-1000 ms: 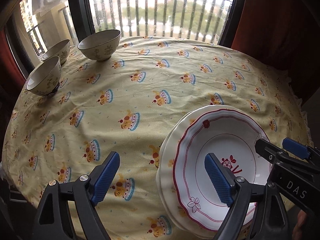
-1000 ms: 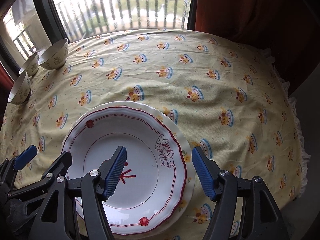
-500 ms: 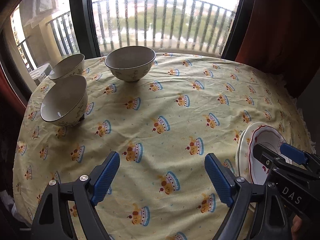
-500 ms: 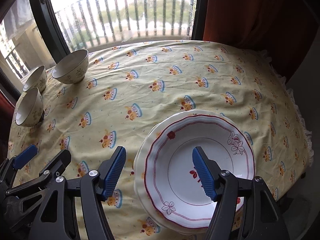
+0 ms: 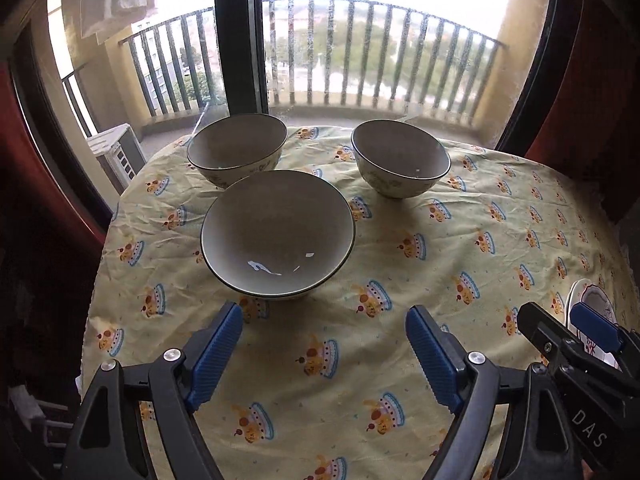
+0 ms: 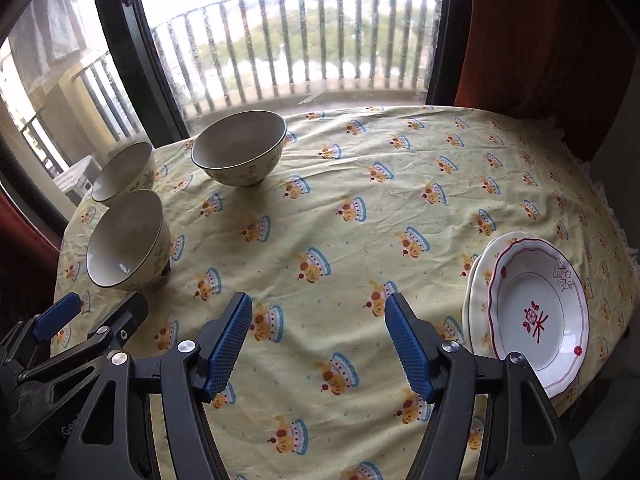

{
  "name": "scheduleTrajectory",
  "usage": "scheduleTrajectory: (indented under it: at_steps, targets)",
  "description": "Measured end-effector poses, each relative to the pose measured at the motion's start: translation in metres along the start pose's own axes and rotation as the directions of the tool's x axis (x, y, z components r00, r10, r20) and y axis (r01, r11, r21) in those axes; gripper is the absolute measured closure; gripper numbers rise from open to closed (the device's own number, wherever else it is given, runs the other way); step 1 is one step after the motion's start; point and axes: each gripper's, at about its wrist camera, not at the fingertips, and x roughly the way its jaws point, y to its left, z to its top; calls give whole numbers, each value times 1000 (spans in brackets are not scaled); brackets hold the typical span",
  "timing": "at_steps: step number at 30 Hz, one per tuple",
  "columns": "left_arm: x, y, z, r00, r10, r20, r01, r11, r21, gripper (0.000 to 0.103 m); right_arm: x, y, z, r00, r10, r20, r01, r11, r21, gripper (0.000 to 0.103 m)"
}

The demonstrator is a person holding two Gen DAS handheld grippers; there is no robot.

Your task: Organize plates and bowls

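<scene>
Both grippers empty, jaws apart: left gripper (image 5: 324,356) just narrowed slightly, right gripper (image 6: 318,344) too. Straddle near bowl (image 5: 277,236) rim w/ left, clamp firmly, then nest.

Three cream ceramic bowls with dark rims and faint floral sides stand upright and empty near the table's far left edge: the nearest bowl (image 5: 277,234), the far-left bowl (image 5: 237,148) just behind it, and the third bowl (image 5: 401,157) apart to the right. White scalloped plates with red trim (image 6: 536,312) lie stacked at the right edge.
</scene>
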Motion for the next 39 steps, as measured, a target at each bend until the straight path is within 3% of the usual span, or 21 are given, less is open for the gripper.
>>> scheduleTrajectory:
  at_steps: [4, 7, 18, 24, 29, 31, 39]
  targets:
    - [9, 32, 16, 999, 32, 27, -31, 999, -26, 18, 11, 42, 14, 1000, 0, 12, 1, 997, -83, 31]
    - [20, 53, 31, 998, 54, 26, -52, 996, -75, 18, 23, 66, 29, 1000, 29, 1, -29, 997, -73, 31]
    - [65, 85, 60, 997, 68, -24, -69, 996, -49, 39, 73, 116, 64, 998, 51, -23, -51, 998, -42, 35]
    - [85, 89, 63, 998, 31, -49, -32, 999, -26, 59, 99, 135, 69, 997, 38, -62, -42, 997, -65, 51]
    - [93, 88, 63, 998, 24, -56, -24, 1000, -3, 71, 110, 143, 65, 997, 24, -69, -31, 995, -90, 75]
    - [96, 89, 62, 998, 16, -63, -17, 1000, -5, 74, 114, 146, 65, 997, 32, -73, -40, 993, -112, 80]
    - [100, 90, 61, 996, -39, -84, 39, 999, -2, 87, 120, 148, 66, 992, 79, -95, -91, 986, -138, 87]
